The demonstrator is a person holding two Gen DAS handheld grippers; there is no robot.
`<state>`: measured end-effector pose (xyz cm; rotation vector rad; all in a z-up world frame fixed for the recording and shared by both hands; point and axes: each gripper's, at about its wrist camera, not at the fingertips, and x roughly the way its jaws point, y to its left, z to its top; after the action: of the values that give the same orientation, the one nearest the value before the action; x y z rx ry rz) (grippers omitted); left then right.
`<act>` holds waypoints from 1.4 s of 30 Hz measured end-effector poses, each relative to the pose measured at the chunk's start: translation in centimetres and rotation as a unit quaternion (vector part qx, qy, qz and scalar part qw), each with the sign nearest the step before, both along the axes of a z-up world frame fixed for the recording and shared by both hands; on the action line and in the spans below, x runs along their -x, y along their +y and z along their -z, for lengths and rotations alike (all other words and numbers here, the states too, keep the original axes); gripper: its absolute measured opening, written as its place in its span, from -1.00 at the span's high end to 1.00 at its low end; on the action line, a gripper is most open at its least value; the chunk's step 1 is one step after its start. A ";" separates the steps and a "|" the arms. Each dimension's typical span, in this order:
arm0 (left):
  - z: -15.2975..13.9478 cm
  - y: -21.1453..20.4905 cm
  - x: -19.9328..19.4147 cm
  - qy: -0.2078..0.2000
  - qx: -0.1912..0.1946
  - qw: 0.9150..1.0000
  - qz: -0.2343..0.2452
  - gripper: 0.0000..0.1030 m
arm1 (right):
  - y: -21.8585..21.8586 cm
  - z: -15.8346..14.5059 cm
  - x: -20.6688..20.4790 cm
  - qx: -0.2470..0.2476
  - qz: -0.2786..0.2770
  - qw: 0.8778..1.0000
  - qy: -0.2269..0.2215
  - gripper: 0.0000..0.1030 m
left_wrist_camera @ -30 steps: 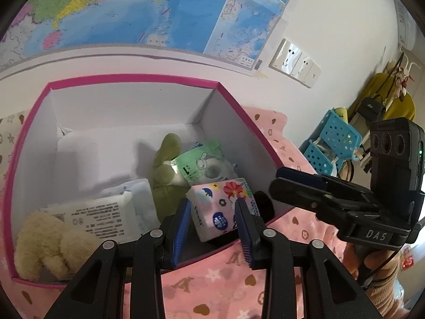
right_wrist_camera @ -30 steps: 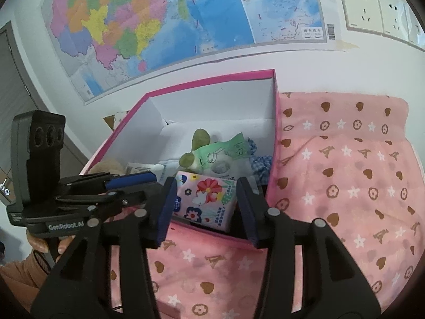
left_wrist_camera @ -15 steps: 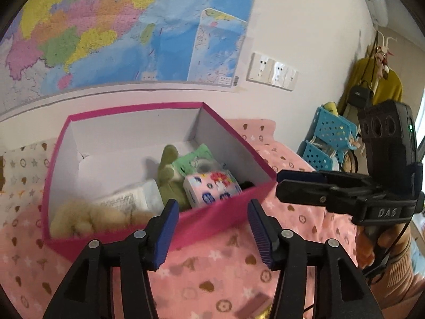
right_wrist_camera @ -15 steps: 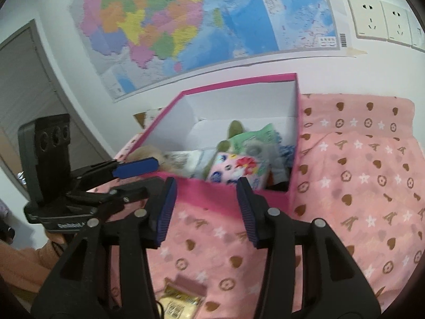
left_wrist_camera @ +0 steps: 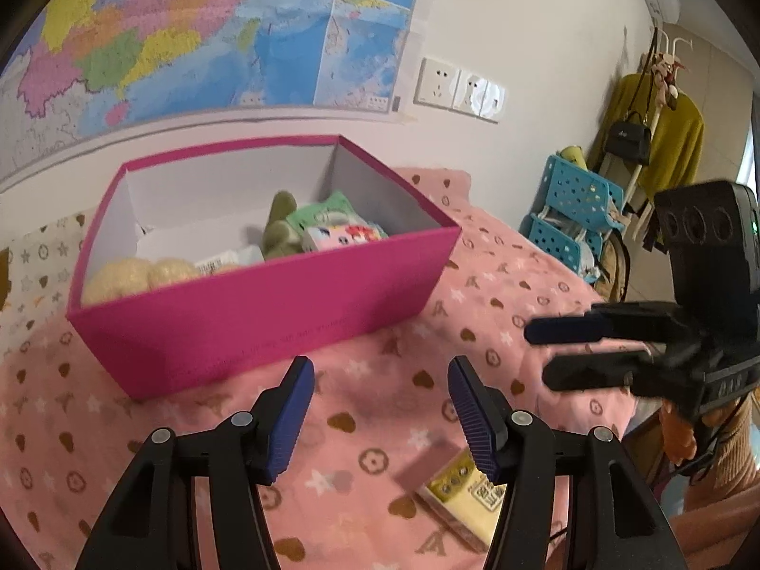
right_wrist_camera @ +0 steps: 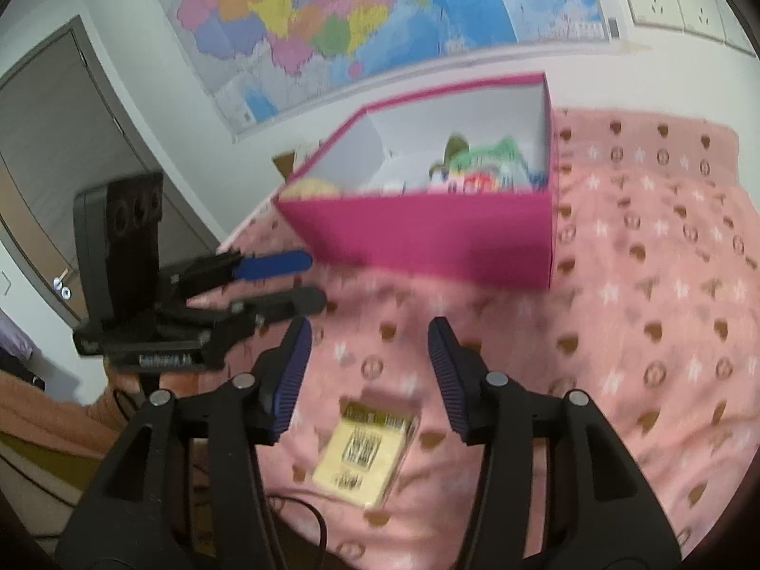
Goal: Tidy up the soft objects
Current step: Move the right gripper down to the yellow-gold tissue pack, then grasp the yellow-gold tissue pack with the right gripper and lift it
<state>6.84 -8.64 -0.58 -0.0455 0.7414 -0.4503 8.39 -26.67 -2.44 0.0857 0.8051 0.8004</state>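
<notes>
A pink box [left_wrist_camera: 266, 304] stands on a pink patterned blanket [left_wrist_camera: 380, 408] and holds soft things: a cream plush [left_wrist_camera: 137, 273], a green plush [left_wrist_camera: 280, 232], and tissue packs [left_wrist_camera: 342, 232]. It also shows in the right wrist view [right_wrist_camera: 427, 242]. A yellow tissue pack [right_wrist_camera: 363, 451] lies on the blanket near the front edge, just below my right gripper [right_wrist_camera: 370, 361]; it also shows in the left wrist view [left_wrist_camera: 468, 498]. My left gripper [left_wrist_camera: 380, 408] is open and empty above the blanket. My right gripper is open and empty.
A map [left_wrist_camera: 190, 33] and wall sockets [left_wrist_camera: 458, 90] are behind the box. Blue baskets [left_wrist_camera: 570, 204] and a coat rack [left_wrist_camera: 665, 109] stand at the right. A door [right_wrist_camera: 57, 152] is at the left.
Both grippers have drawn back and down from the box, with the floral tissue pack left inside it. The yellow pack has come into view under the right gripper.
</notes>
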 end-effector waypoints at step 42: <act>6.7 -0.1 0.6 0.130 0.050 0.987 0.082 0.27 | 1.1 6.5 -1.6 0.014 -0.001 0.997 0.078 0.25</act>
<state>6.20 -8.77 -7.23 -0.1396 0.9832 -0.6475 10.01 -25.58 -8.96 0.1235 0.9631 0.7902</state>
